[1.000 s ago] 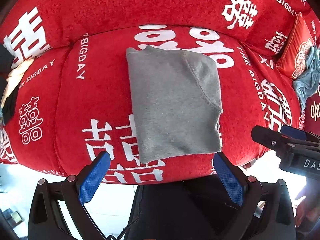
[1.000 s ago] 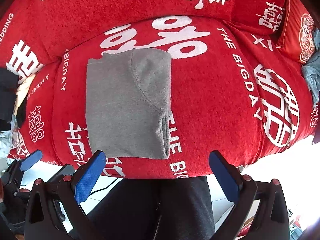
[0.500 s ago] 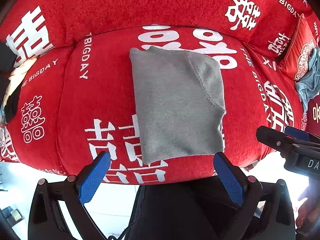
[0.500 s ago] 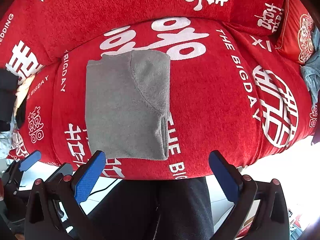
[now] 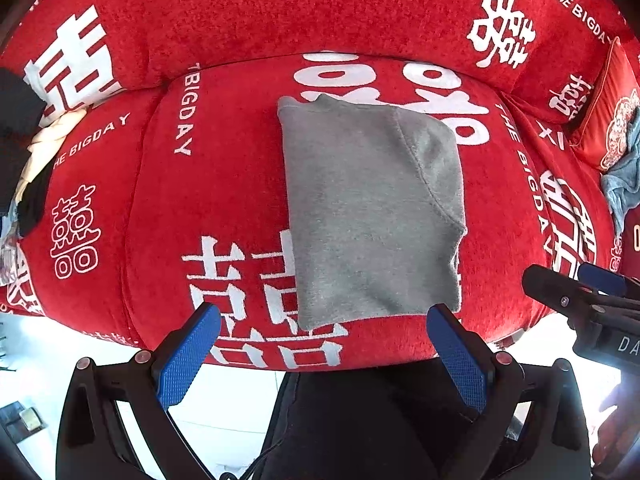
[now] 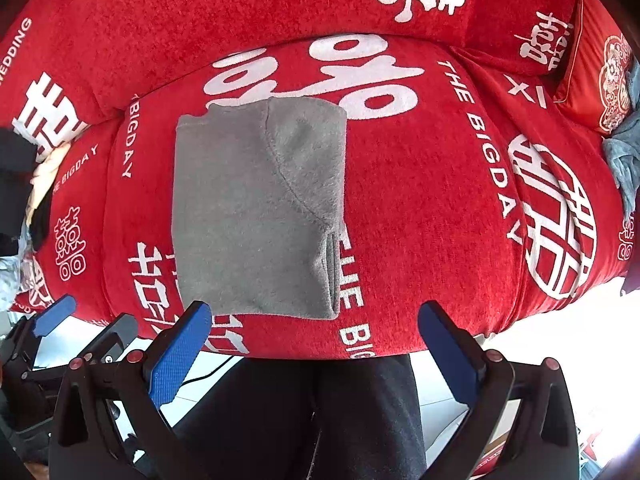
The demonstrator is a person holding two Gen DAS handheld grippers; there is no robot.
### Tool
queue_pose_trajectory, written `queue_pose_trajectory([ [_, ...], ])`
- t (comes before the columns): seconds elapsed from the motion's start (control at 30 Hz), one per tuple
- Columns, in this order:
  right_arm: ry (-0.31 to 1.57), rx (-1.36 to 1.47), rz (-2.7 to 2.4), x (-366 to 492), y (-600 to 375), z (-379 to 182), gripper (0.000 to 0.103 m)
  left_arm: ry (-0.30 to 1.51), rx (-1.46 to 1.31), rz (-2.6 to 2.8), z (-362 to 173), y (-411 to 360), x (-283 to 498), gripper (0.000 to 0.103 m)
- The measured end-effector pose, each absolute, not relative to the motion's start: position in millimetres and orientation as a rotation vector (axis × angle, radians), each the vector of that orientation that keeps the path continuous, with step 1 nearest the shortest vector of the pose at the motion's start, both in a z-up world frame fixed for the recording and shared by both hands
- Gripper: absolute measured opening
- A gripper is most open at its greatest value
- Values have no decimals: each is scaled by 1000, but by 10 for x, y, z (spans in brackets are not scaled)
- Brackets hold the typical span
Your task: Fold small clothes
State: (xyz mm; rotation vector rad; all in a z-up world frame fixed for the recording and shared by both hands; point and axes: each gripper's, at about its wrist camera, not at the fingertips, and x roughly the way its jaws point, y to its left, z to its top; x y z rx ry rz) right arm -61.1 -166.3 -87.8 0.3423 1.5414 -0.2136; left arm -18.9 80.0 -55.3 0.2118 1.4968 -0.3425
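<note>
Both grippers barely shifted; folded grey garment (image 5: 372, 208) unmoved

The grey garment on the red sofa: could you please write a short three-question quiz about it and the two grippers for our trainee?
1. True or false: the left gripper is clamped on the grey garment.
2. Multiple choice: the garment lies on (A) a white floor, (B) the red sofa seat, (C) the red cushion.
3. Fill in: in the right wrist view, the right gripper has its jaws ____.

Key
1. False: its jaws stand apart, short of the garment's near edge.
2. B
3. Open, holding nothing.
</note>
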Motion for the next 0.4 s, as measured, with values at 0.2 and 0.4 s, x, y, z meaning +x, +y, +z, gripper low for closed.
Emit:
queue_pose_trajectory([
  [0.2, 1540, 340, -215, -608, -1656, -881, 103, 1496, 196, -334, -564, 836, -171, 103],
  [0.4, 1539, 338, -215, -597, -1657, -881, 103, 1463, 176, -343, -517, 871, -150, 103],
])
